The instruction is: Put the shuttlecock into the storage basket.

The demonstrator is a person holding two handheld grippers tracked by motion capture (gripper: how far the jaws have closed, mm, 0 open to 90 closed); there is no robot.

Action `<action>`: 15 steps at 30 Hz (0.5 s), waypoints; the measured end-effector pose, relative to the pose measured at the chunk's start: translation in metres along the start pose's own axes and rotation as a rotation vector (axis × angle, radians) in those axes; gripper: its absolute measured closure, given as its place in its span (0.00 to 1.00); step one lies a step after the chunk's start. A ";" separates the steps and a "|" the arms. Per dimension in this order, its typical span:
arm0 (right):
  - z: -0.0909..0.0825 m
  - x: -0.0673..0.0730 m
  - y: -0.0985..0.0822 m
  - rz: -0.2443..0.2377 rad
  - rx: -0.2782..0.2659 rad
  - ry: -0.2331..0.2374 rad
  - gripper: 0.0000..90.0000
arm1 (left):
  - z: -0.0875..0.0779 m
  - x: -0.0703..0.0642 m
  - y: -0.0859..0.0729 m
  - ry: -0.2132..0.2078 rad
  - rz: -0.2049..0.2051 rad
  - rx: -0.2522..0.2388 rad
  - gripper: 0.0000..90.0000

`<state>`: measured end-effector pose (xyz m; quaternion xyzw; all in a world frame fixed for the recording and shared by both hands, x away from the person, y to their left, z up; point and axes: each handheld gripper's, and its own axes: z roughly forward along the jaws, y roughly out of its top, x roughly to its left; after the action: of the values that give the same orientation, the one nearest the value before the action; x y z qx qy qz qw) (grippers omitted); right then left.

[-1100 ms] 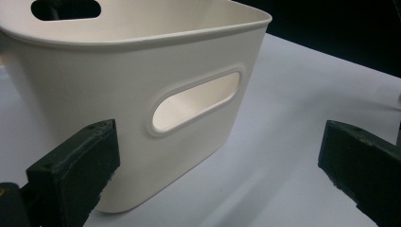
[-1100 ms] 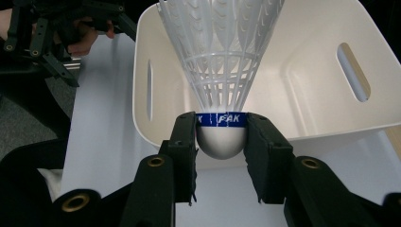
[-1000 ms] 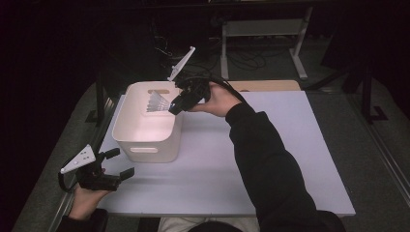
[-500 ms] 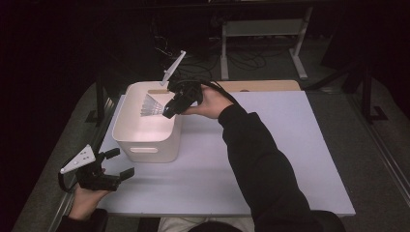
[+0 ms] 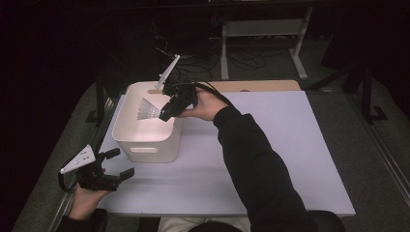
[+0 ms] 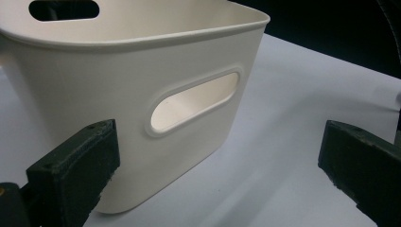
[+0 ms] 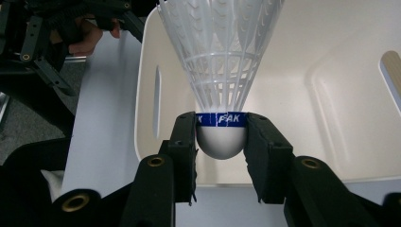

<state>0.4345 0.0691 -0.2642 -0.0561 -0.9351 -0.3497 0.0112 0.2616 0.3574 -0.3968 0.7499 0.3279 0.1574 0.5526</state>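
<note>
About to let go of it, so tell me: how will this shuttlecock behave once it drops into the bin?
The shuttlecock looks very light: thin open plastic skirt. Its rounded cork will likely land first, then tip sideways. The skirt probably flexes, so little risk in the bin.

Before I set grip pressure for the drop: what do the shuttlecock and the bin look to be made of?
Shuttlecock: skirt looks like white moulded plastic, going by its ribbed lattice; the rounded base is smooth and white, maybe foam or cork under a coating, with a blue band.
Bin: cream plastic with a satin sheen, one-piece rounded walls and moulded handle slots.
</note>
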 end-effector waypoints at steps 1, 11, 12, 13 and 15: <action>0.001 0.000 0.000 -0.001 -0.001 -0.001 0.71 | 0.000 0.000 0.000 0.000 0.000 0.000 0.00; 0.016 -0.001 0.001 0.003 0.012 0.012 0.71 | 0.000 0.000 0.000 -0.001 -0.001 -0.003 0.00; 0.017 -0.002 0.001 0.004 0.015 0.012 0.71 | 0.000 0.000 0.000 -0.001 -0.001 -0.003 0.00; 0.018 -0.002 0.001 0.005 0.014 0.013 0.71 | 0.000 0.000 0.000 -0.002 -0.001 -0.003 0.00; 0.021 -0.002 0.000 0.005 0.013 0.017 0.71 | 0.000 0.000 0.000 -0.002 -0.001 -0.003 0.00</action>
<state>0.4367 0.0821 -0.2800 -0.0554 -0.9371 -0.3439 0.0204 0.2615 0.3576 -0.3967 0.7490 0.3275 0.1571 0.5542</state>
